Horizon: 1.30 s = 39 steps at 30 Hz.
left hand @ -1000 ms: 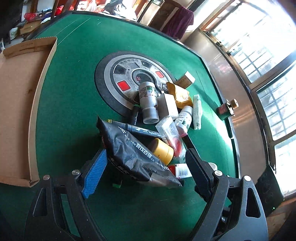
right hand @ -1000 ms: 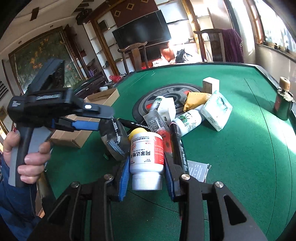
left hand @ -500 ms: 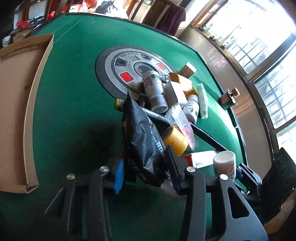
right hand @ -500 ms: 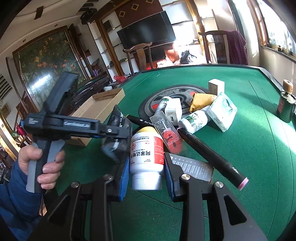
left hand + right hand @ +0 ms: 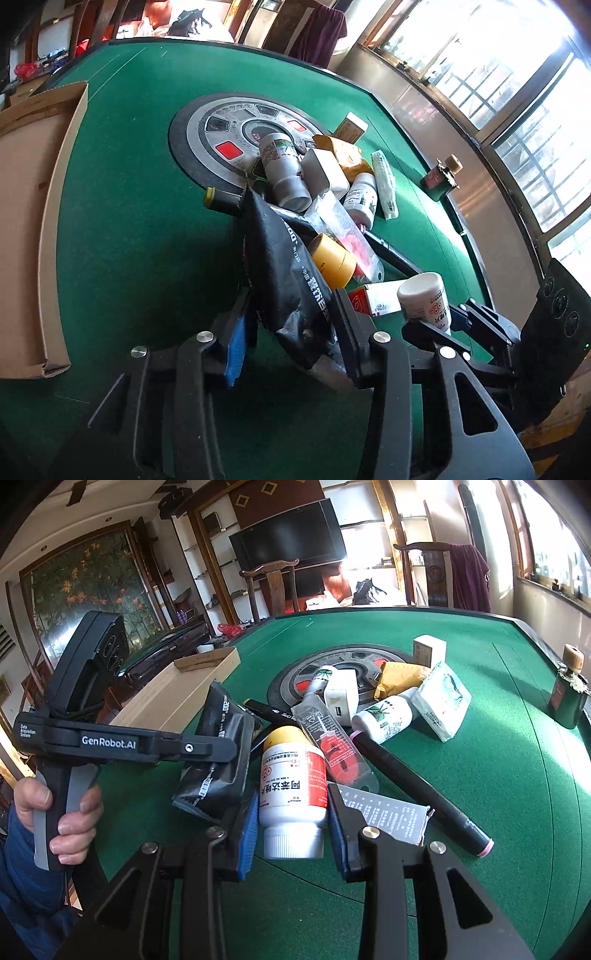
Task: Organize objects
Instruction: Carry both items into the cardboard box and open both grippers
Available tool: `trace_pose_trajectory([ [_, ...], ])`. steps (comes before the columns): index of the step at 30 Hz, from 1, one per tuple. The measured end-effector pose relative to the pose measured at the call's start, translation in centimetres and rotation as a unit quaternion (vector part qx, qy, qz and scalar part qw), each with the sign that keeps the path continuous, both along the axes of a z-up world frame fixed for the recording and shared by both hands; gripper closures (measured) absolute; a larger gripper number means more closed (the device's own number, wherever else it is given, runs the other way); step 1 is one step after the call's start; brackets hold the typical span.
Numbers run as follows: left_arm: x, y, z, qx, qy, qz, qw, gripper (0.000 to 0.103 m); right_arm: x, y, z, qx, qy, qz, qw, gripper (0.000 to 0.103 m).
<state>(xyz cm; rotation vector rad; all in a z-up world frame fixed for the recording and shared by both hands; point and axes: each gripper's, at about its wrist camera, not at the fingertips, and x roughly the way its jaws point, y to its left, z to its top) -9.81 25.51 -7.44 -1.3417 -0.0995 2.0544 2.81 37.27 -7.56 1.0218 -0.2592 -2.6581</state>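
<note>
Nearest to the right camera, the right tongs (image 5: 291, 821) hold a white plastic medicine bottle with a red label (image 5: 291, 794) between the blue pads, its cap toward the camera and its body level, lifted just over the green felt table (image 5: 498, 775). Beside it, the left tongs (image 5: 286, 325) are closed on a crumpled black foil pouch (image 5: 286, 280), which hangs above the table. I judge both things are carried together so one trip fills the shallow brown cardboard box (image 5: 184, 690) at the left. Behind them lies the remaining pile: a long black marker pen (image 5: 417, 786), a yellow-capped tube (image 5: 332, 260) and a small white bottle with a leaf label (image 5: 384, 720). Farther, a dark green flask with a wooden stopper (image 5: 569, 698) stands apart at the edge.
</note>
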Motion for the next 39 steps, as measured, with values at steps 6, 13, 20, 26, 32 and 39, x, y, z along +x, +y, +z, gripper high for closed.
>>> trace_pose_trajectory([
  [6,0.4,0.3,-0.6,0.041,0.008,-0.013,0.999,0.074,0.1,0.2,0.0,-0.003,0.001,-0.003,1.0,0.069],
  [13,1.3,-1.0,0.7,0.064,0.026,-0.016,0.9975,0.078,0.2,0.3,0.1,0.0,0.004,-0.01,1.0,0.069],
  [20,2.6,-4.2,3.2,0.059,0.089,0.007,0.9943,0.078,-0.1,0.0,0.1,0.008,-0.003,-0.022,1.0,0.069],
  [26,3.0,-8.3,5.0,0.058,0.132,0.047,0.9885,0.078,-0.5,-3.2,1.4,0.003,-0.001,-0.001,1.0,0.069],
  [32,3.0,-13.2,5.7,0.041,0.17,0.1,0.9796,0.078,-1.8,-9.0,3.2,0.028,0.002,0.043,0.999,0.069],
  [39,1.8,-19.0,6.1,0.026,0.183,0.136,0.9732,0.078,-5.0,-15.8,4.8,0.039,-0.009,0.089,0.995,0.069],
])
